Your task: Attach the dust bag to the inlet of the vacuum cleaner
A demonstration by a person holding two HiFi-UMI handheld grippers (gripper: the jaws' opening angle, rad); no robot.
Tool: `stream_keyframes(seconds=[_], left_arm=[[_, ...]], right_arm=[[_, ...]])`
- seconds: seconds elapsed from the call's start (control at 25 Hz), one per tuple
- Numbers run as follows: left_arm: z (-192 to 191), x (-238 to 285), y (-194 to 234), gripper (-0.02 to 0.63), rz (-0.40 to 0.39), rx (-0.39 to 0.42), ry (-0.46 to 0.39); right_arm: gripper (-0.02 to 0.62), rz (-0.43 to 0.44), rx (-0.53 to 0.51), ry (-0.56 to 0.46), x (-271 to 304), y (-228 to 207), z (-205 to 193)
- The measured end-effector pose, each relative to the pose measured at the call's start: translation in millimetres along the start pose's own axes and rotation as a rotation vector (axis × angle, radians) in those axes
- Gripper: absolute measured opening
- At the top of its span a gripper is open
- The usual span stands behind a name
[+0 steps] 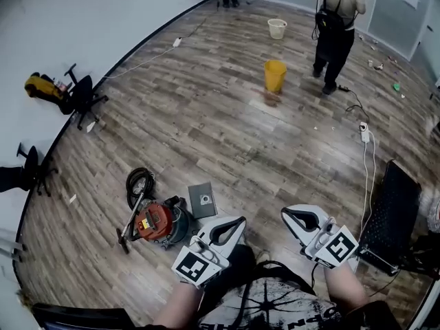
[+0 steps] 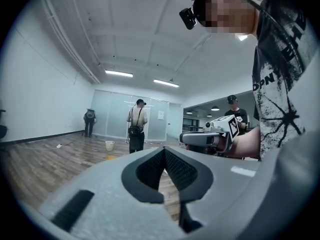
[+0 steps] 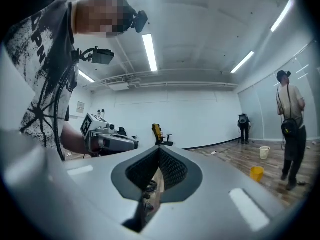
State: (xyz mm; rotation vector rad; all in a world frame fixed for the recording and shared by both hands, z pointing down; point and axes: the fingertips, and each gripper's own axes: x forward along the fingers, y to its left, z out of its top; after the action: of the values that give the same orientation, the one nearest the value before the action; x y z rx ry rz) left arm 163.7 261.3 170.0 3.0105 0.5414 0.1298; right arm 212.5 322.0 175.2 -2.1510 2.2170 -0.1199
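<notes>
Hovering level above the wooden floor (image 1: 227, 129), side by side, with jaws pressed together on nothing: left gripper (image 1: 230, 225) and right gripper (image 1: 292, 216). Down and to the left of both, standing on the boards: vacuum cleaner (image 1: 159, 223), orange-topped, with a coiled hose (image 1: 139, 182) just beyond it. Just right of the canister, lying flat, a grey square piece, likely the dust bag (image 1: 203, 199), with no clear long axis. Much nearer to the left gripper; well apart from the right. Probably calling for a reach down and leftward with jaws opened first. Inlet not made out from here.
</notes>
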Motion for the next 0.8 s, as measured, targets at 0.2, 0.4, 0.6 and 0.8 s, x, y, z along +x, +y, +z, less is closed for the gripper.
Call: stream_keyframes(seconds=[0.2, 0.4, 0.6, 0.8], left_arm=[[9.7, -9.3, 79.0, -0.002, 0.074, 0.007, 0.002], [32.6, -12.1, 162.3, -0.002, 0.134, 0.016, -0.029], [57.2, -30.6, 227.0, -0.002, 0.19, -0.005, -0.089], [62.5, -64.4, 276.5, -0.002, 0.283, 0.021, -0.102]], right_arm=[[0.005, 0.095, -0.074, -0.012, 83.3, -18.4, 17.3], [0.005, 0.182, -0.139, -0.044, 172.8, -43.0, 53.4], [0.005, 0.238, -0.155, -0.058, 242.9, -50.4, 76.8], [0.005, 0.338, -0.165, -0.056, 301.8, -42.7, 78.9]])
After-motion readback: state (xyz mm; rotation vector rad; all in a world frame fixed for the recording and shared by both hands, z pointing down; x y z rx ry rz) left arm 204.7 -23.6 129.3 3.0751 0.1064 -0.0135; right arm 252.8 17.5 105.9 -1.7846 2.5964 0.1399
